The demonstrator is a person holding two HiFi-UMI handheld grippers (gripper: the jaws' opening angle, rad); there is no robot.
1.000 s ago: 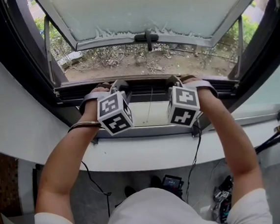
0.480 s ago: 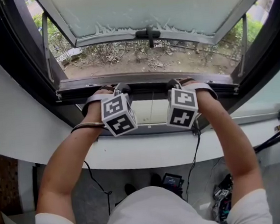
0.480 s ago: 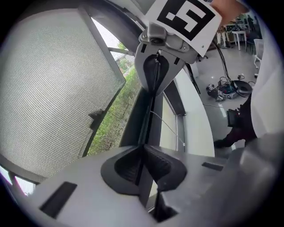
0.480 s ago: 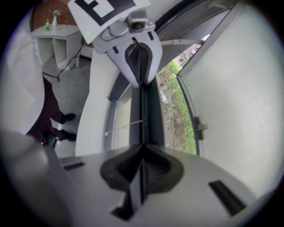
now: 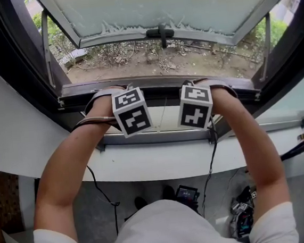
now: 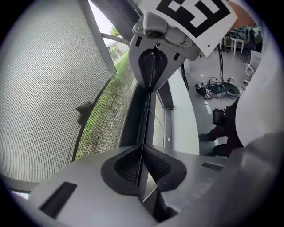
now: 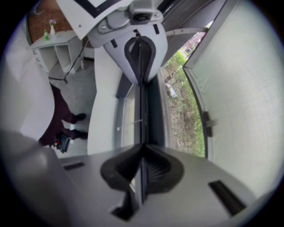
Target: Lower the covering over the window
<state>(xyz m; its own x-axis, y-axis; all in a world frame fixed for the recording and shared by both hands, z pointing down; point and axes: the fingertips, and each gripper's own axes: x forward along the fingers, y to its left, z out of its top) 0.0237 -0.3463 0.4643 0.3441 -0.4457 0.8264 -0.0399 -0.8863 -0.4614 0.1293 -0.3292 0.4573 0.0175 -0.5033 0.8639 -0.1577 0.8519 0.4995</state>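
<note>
no legible text, only square markers on left cube [image 5: 132,112], right cube [image 5: 195,106]

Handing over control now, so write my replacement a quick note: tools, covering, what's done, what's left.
Left tool: shut on the covering's thin lower edge.
Right tool: shut on the same edge, further along.
Edge sits low, beside the window's bottom frame; the sash stands open outward beyond.
Done: covering down near the sill.
Left: probably seat it fully, then release both tools; full closure unclear.
</note>
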